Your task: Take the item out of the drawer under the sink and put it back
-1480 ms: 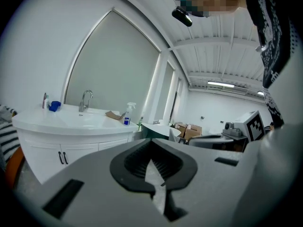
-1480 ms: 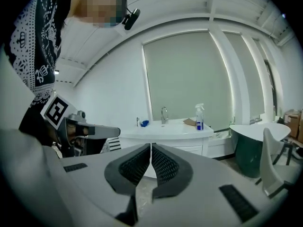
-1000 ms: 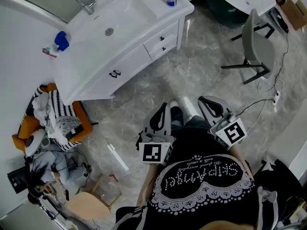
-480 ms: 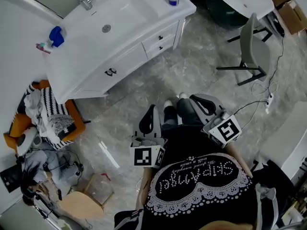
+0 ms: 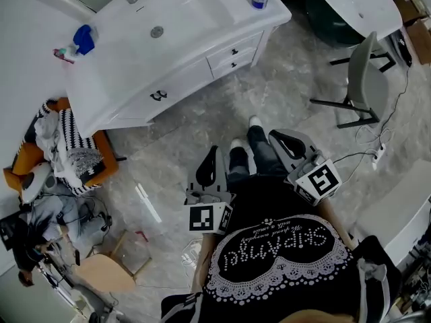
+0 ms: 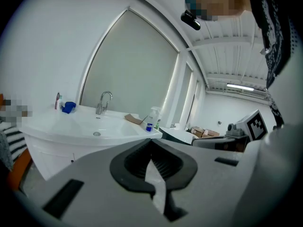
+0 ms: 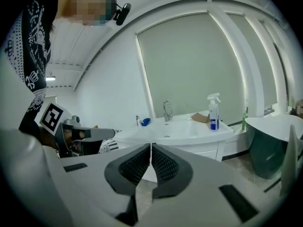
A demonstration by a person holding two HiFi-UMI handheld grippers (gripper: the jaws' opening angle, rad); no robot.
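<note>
White vanity (image 5: 180, 86), drawers (image 5: 234, 52) closed, left gripper (image 5: 213, 155), right gripper (image 5: 281, 140) clamped

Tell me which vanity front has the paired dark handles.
The wide front under the basin, with its two handles side by side; the two small stacked drawers to its right have one each.

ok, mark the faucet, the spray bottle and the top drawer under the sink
faucet (image 6: 101, 105), left gripper view, on the upright stem.
spray bottle (image 7: 214, 118), right gripper view, on the bottle body.
top drawer (image 5: 234, 50), head view, on the drawer front at its knob.
</note>
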